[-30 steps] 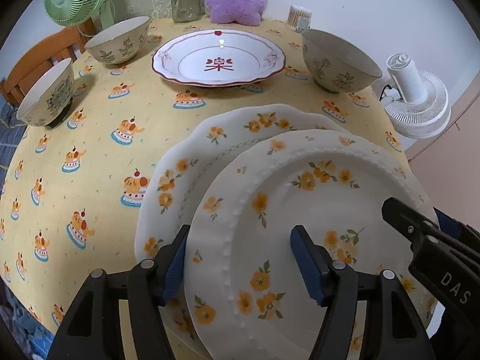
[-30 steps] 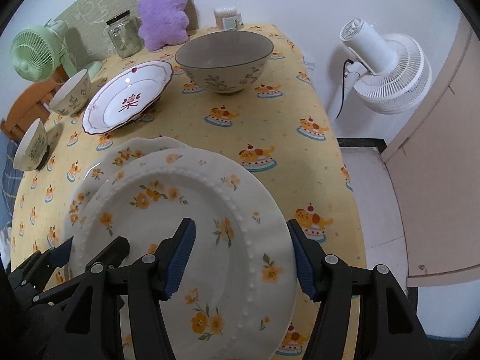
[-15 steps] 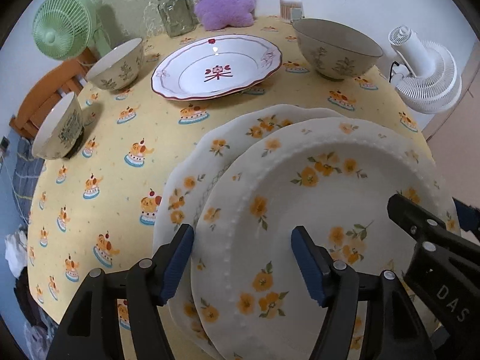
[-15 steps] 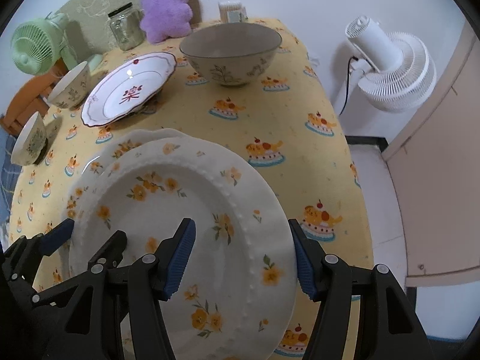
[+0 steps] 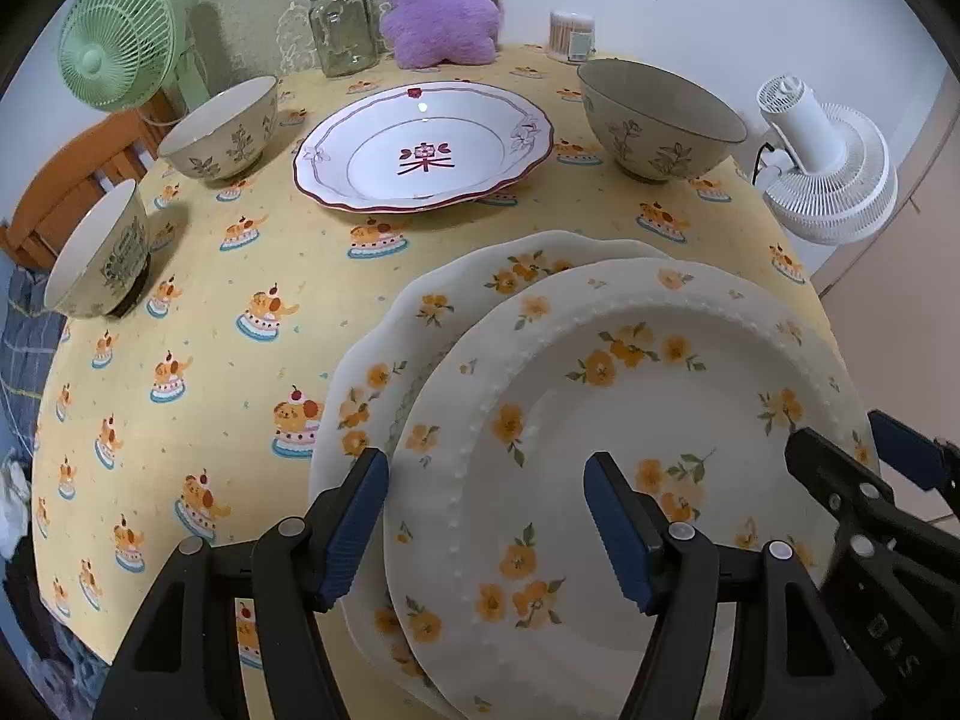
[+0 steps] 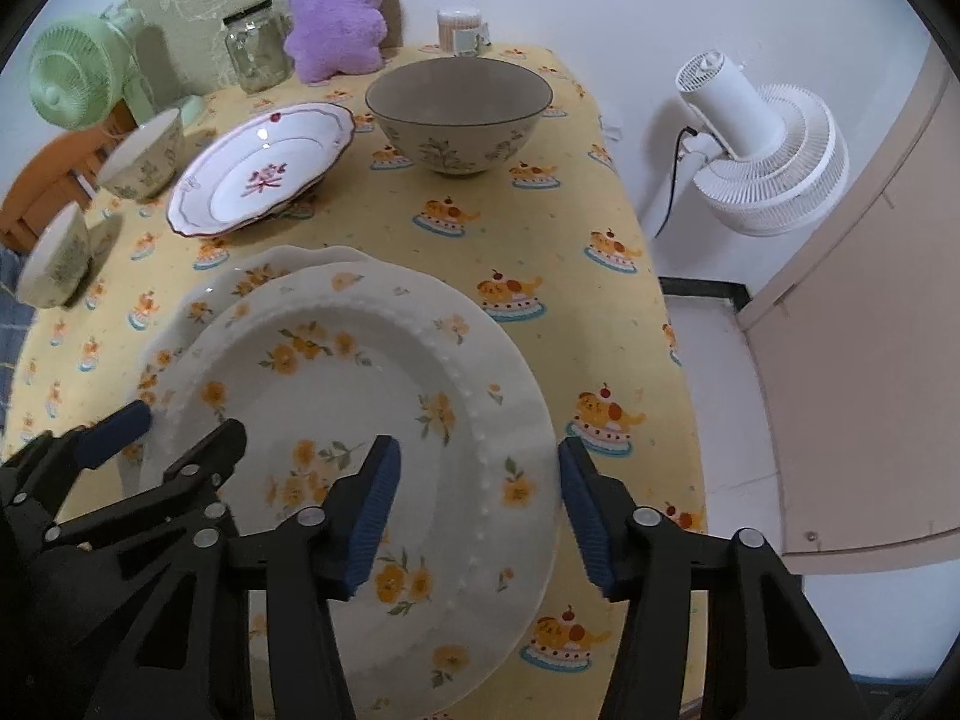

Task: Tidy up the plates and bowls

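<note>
A beaded-rim plate with orange flowers (image 5: 630, 420) (image 6: 336, 396) lies on a scalloped floral plate (image 5: 432, 312) (image 6: 240, 282) near the table's front. My left gripper (image 5: 486, 516) (image 6: 168, 435) stands open astride the top plate's left rim. My right gripper (image 6: 474, 498) (image 5: 864, 456) straddles its right rim; its jaws are closing with the rim between them, and the pads do not press on it. Behind sit a red-rimmed plate (image 5: 420, 144), a large bowl (image 5: 654, 120) and two smaller bowls (image 5: 222, 132) (image 5: 96, 252).
At the table's back stand a glass jar (image 5: 342, 30), a purple plush (image 5: 444, 6), a toothpick holder (image 5: 570, 36) and a green fan (image 5: 114, 54). A white fan (image 6: 768, 162) stands on the floor past the right table edge. A wooden chair (image 5: 66, 180) is at the left.
The right gripper's jaws have narrowed around the top plate's right rim. The left wrist view has rolled a little. The plates and bowls have stayed where they were.
</note>
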`<action>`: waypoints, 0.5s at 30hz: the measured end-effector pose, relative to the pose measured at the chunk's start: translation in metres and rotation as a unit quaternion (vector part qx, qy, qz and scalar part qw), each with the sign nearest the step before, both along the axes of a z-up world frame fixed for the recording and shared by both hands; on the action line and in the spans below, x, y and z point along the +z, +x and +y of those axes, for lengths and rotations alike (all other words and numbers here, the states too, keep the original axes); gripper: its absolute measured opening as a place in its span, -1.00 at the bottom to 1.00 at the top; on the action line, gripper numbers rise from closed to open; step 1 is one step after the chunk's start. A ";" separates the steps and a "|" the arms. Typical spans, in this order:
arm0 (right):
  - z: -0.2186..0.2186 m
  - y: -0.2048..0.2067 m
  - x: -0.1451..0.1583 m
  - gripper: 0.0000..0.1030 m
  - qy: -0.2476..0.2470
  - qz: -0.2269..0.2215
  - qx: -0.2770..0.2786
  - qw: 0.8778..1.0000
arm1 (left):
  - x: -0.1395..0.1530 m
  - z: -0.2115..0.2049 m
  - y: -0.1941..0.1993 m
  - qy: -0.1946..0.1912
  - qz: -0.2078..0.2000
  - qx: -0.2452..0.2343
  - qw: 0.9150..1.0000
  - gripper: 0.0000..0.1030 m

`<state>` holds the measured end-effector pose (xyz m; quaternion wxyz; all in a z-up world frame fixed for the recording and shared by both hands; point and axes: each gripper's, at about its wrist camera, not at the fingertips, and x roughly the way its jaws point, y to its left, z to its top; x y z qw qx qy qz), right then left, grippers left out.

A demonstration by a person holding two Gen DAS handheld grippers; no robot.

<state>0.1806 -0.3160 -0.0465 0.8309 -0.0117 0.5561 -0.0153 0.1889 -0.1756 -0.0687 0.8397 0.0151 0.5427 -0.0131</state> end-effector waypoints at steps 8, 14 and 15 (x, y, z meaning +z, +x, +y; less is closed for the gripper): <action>0.007 0.013 -0.005 0.09 0.016 0.009 -0.004 1.000 | 0.005 0.007 0.002 0.006 0.004 -0.003 1.000 0.35; 0.013 0.023 -0.008 0.06 0.028 0.014 -0.004 0.999 | 0.006 0.013 0.006 0.011 0.004 0.001 1.000 0.35; 0.014 0.023 -0.008 0.06 0.030 0.015 -0.004 0.999 | 0.007 0.014 0.007 0.013 0.003 0.001 1.000 0.35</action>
